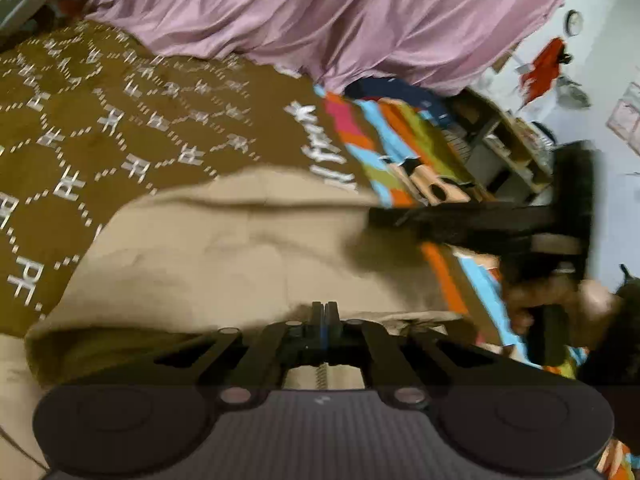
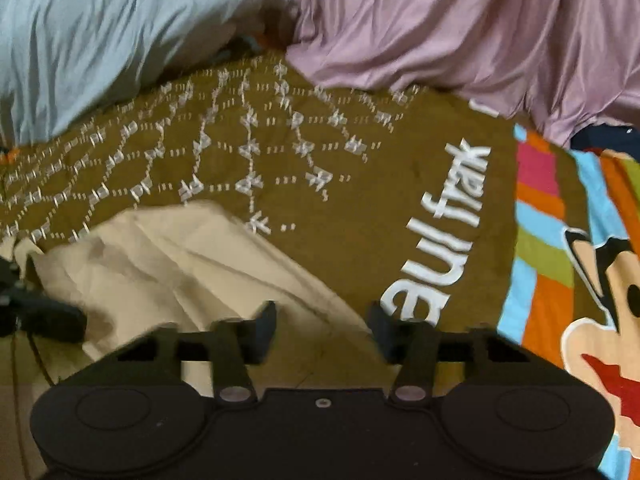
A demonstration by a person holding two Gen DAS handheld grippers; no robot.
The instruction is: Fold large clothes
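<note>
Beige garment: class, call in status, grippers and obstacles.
Left gripper shut on beige garment. Right gripper open, above its edge. Pink sheet heaped behind, not in the way.

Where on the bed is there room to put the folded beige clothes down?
Free: the brown blanket between the beige garment and the white lettering, and up toward the blue pillow. Crowded: the pink sheet heaped at the far edge.

Your left gripper (image 1: 325, 309) shows matte black linkages, silver pivot screws, a blue stripe between its fingers and a ribbed grey body, while your right gripper (image 2: 322, 320) is plain black with matching screws.
</note>
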